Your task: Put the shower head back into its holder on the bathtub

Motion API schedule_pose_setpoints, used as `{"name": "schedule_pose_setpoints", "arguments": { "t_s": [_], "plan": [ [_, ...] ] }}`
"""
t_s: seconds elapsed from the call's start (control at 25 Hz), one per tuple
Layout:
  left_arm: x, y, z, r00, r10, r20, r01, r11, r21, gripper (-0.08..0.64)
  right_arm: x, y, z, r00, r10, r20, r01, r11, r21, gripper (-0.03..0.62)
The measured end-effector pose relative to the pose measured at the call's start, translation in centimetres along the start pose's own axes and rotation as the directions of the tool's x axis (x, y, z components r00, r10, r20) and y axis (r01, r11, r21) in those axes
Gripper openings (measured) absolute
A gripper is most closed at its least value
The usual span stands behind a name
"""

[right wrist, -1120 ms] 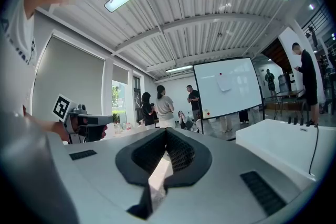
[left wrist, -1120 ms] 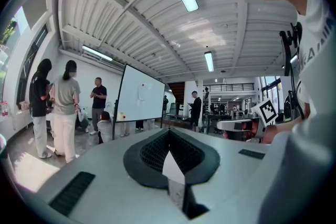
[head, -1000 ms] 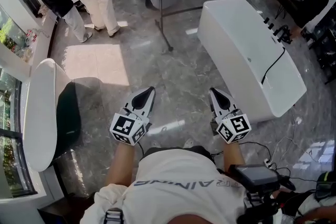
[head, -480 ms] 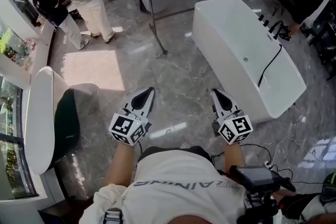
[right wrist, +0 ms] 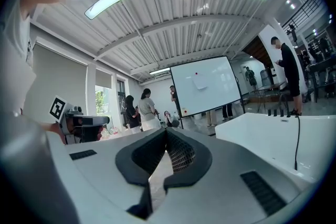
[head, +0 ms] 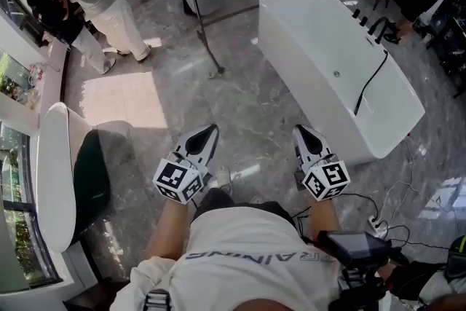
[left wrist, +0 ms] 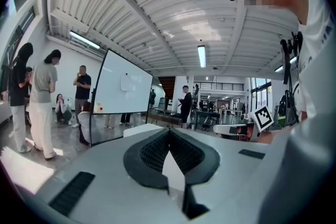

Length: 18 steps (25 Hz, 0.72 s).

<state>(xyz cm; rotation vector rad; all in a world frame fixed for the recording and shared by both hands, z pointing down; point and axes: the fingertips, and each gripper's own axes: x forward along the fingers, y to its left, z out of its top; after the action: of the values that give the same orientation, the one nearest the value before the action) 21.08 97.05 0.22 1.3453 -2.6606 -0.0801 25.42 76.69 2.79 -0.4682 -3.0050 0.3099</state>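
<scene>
Bathtub (head: 309, 47) on glossy grey marble floor (head: 244, 109)

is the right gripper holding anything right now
No, the right gripper has its jaws together with nothing between them.

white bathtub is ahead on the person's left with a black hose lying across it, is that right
Not quite. The head view shows the white freestanding bathtub ahead on the person's right, beyond the right gripper, not on the left. The thin black hose does lie across it.
</scene>
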Motion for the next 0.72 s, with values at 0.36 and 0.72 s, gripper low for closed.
{"name": "schedule_pose_setpoints", "arguments": {
  "t_s": [0.36, 0.72],
  "plan": [
    [8.9, 4.9, -0.2, 0.992, -0.124, 0.0, 0.124, 0.99, -0.06, 0.017, 3.9, -5.0, 0.4, 0.988, -0.151, -0.032, 0.151, 0.988, -0.018, 0.008],
    [16.0, 12.9, 2.4, 0.977, -0.214, 0.004, 0.214, 0.977, 0.006, 0.017, 11.6, -7.7, 3.0, 0.964, -0.265, 0.024, 0.265, 0.963, -0.046, 0.008]
  ]
}}
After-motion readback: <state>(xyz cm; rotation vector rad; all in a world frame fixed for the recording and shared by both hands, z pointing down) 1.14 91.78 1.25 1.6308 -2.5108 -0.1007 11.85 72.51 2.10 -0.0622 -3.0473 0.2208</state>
